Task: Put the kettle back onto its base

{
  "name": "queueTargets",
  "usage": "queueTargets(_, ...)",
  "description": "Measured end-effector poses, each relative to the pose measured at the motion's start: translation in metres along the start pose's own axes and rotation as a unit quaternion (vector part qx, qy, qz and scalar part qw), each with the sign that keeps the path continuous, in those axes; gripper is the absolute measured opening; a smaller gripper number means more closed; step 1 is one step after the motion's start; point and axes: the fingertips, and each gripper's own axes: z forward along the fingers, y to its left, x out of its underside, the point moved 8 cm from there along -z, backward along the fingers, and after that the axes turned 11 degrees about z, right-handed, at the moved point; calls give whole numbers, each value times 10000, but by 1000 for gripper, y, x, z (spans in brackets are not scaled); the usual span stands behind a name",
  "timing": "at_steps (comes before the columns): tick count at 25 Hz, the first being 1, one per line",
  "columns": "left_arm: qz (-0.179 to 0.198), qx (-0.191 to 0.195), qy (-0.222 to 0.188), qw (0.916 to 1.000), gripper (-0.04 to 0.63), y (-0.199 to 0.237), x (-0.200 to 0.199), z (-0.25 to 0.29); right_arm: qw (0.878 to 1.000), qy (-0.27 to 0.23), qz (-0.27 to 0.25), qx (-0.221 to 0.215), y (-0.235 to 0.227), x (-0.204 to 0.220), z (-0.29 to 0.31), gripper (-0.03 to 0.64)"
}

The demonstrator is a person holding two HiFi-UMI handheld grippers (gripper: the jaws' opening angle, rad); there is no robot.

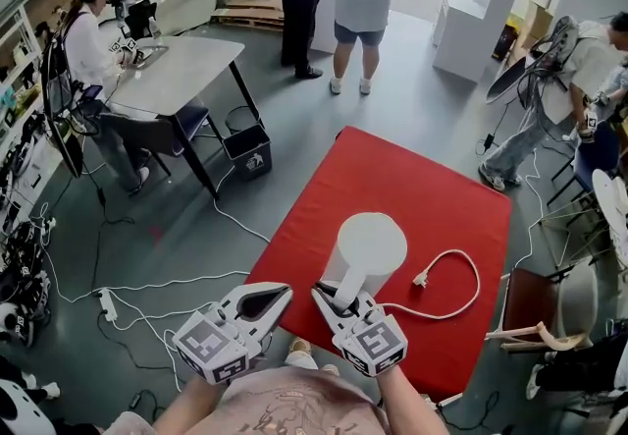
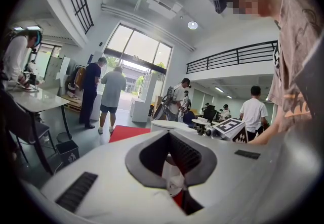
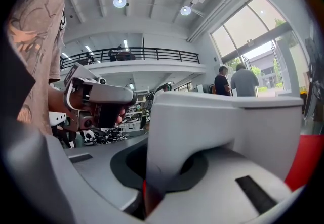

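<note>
A white kettle [image 1: 368, 248] stands upright on the red table [image 1: 412, 183], near its front edge. My right gripper [image 1: 339, 298] is shut on the kettle's handle [image 3: 157, 132], which fills the space between its jaws in the right gripper view. Out from under the kettle runs a white cord ending in a plug [image 1: 422, 278]; the base itself is hidden beneath the kettle. Just left of the kettle, past the table's left edge, my left gripper [image 1: 281, 293] is shut with nothing in it. The kettle's lid [image 2: 169, 125] shows beyond its jaws.
Two people [image 1: 339, 1] stand at the far end of the room. A grey desk [image 1: 177, 70] with a seated person and a black bin [image 1: 247, 148] lie to the left. Cables [image 1: 128, 286] trail across the floor there. A chair [image 1: 535, 300] stands at the table's right.
</note>
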Motion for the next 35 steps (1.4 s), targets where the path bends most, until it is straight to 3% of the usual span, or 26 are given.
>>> queueTargets(15,-64,-124,26,9999,-15,-10,1,-3,9996,127,-195,-184,26,14,-2,34)
queueTargets(28,-102,-99,4,9999,-16,-23,-2,1,9996,56,-266,-110,34,24,-15,34)
queueTargets(35,-148,-151,-17,9998,-16,-28,-1,1,9991,282,-326,-33,42,40,-15,35)
